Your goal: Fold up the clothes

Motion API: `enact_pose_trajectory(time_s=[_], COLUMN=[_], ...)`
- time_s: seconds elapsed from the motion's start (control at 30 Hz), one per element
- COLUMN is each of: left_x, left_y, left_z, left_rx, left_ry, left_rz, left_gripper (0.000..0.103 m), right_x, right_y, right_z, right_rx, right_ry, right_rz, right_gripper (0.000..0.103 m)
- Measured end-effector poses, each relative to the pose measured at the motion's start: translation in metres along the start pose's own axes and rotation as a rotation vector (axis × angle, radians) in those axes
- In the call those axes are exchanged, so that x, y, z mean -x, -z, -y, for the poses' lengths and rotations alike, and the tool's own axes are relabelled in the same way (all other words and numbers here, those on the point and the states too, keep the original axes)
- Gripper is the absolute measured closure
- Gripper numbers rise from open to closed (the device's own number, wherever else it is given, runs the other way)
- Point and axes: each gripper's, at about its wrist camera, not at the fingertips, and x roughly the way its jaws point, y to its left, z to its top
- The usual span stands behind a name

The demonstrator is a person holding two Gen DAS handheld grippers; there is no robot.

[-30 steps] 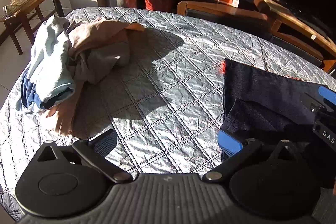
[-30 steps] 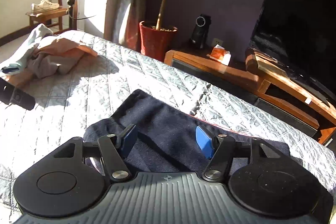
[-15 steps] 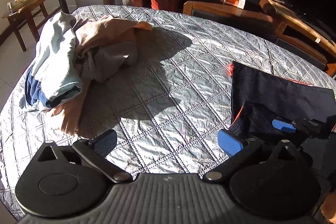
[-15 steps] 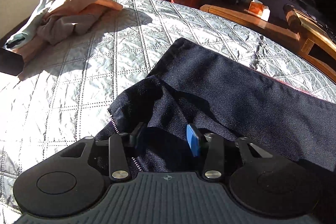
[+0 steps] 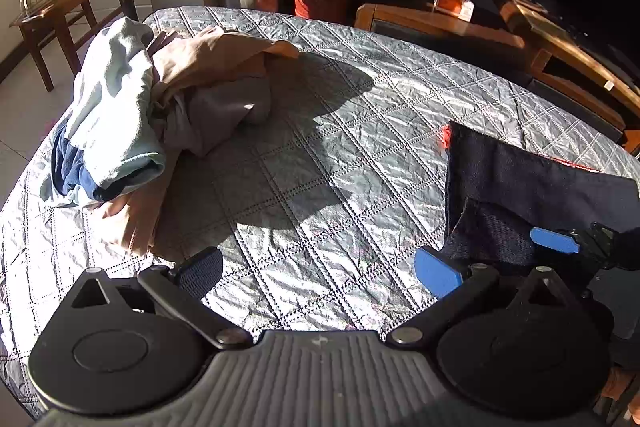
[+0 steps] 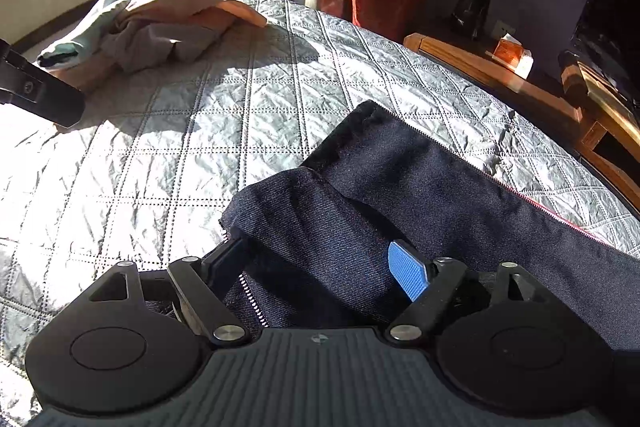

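1. A quilted silver cover point(image 5: 320, 155) spreads ahead of both claws, lit by low sun with long shadows.
2. A heap of unfolded clothes point(image 5: 132, 115), pale blue, tan and grey, lies well ahead and to the left of the left claw point(image 5: 320, 267).
3. The dark navy garment point(image 6: 440, 187), apparently denim with a red-edged seam, lies directly under and ahead of the right claw point(image 6: 320, 259). One flap is doubled back over the rest, and its folded edge sits between the fingers.
4. The right claw's jaws are opening and stand wide. The cloth lies between them, but the blue pad point(image 6: 408, 271) does not press on it, so nothing is gripped.
5. The left claw stands wide open over bare cover, holding nothing, with the garment's near corner just to its right.
6. Judged by its look, the cloth is soft but thick and fairly heavy. It should hold a crease, droop if lifted by one point, and resist slipping. A hem or corner is the best place to pinch.
7. Compared with a second ago, the right claw is lower and closer to the garment. The flap, flat then, now lies doubled over.
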Motion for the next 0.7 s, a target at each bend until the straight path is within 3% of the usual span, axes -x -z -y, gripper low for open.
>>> enact_pose_trajectory(time_s=[0.1, 0.2, 0.23, 0.27, 0.3, 0.33, 0.37, 0.7], left_x=[0.000, -0.001, -0.002, -0.002, -0.002, -0.002, -0.002, 0.000], left_y=[0.000, 0.000, 0.000, 0.000, 0.000, 0.000, 0.000, -0.002], left_z=[0.001, 0.001, 0.001, 0.001, 0.000, 0.000, 0.000, -0.007], left_rx=[0.000, -0.004, -0.004, -0.003, 0.000, 0.001, 0.002, 0.022], left_ry=[0.001, 0.000, -0.001, -0.001, 0.000, 0.000, 0.001, -0.015], left_rz=[-0.001, -0.002, -0.003, -0.004, -0.004, -0.004, -0.004, 0.009], left_gripper=[0.001, 0.001, 0.001, 0.001, 0.001, 0.001, 0.001, 0.001], right_x=[-0.011, -0.032, -0.032, -0.032, -0.030, -0.027, -0.024, 0.072], right_y=[-0.007, -0.008, -0.007, -0.005, -0.006, -0.007, -0.007, 0.008], right_z=[0.008, 0.013, 0.014, 0.015, 0.018, 0.020, 0.024, 0.029], right_rx=[-0.044, -0.073, -0.081, -0.089, -0.107, -0.127, -0.151, -0.338], right_ry=[-0.026, -0.069, -0.083, -0.097, -0.098, -0.101, -0.108, -0.186], right_rz=[0.012, -0.059, -0.043, -0.028, -0.017, -0.016, -0.011, 0.234], right_gripper=[0.019, 0.015, 0.016, 0.038, 0.052, 0.090, 0.098, 0.100])
